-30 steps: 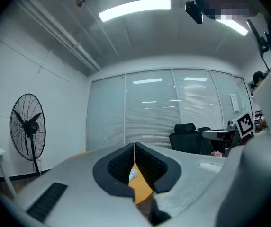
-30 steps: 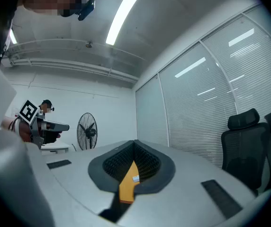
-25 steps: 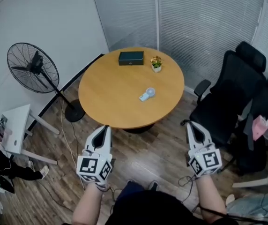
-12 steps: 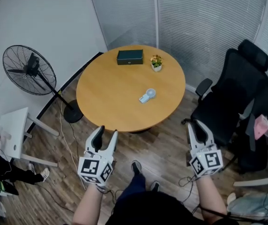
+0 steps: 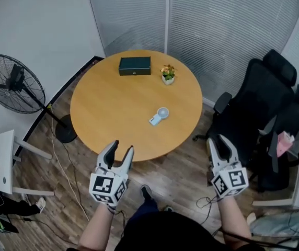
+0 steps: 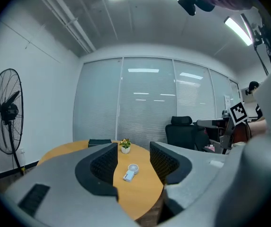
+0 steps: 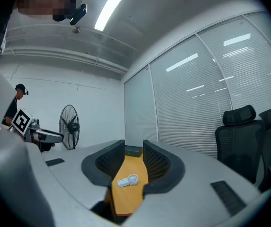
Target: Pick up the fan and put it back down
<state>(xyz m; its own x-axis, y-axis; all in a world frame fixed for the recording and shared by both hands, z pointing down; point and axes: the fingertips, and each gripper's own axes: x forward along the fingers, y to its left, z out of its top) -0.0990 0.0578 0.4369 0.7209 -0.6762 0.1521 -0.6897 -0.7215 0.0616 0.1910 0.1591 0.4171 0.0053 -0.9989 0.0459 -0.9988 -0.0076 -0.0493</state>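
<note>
Grey padded fingers (image 6: 102,164) of the left gripper (image 5: 122,146) stood spread and were opening, with nothing held between them. Fingers (image 7: 108,161) of the right gripper (image 5: 220,141) were likewise spread and opening, and also empty. In the left gripper view and in the right gripper view, the handheld fan (image 6: 130,171) appeared through the gap between the fingers, but it lay well ahead on the table and touched neither gripper.

In the head view, both grippers were held side by side and well apart, above the wooden floor (image 5: 178,171), just short of the near edge of the round wooden table (image 5: 107,109). Each carried its marker cube at the rear and pointed toward the table.

The handheld fan (image 5: 160,115), pale with a round head and a short handle, lay flat on the table, right of centre and toward the near side. Its head pointed away from the person and its handle toward the person.

At the far side of the table, a dark green box (image 5: 135,65) stood beside a small potted plant (image 5: 167,73), both well apart from the handheld fan.

A black pedestal fan (image 5: 14,83) stood on the floor to the left of the table. Black office chairs (image 5: 259,103) stood to the right, and slatted blinds (image 5: 233,25) covered the glass wall behind.
</note>
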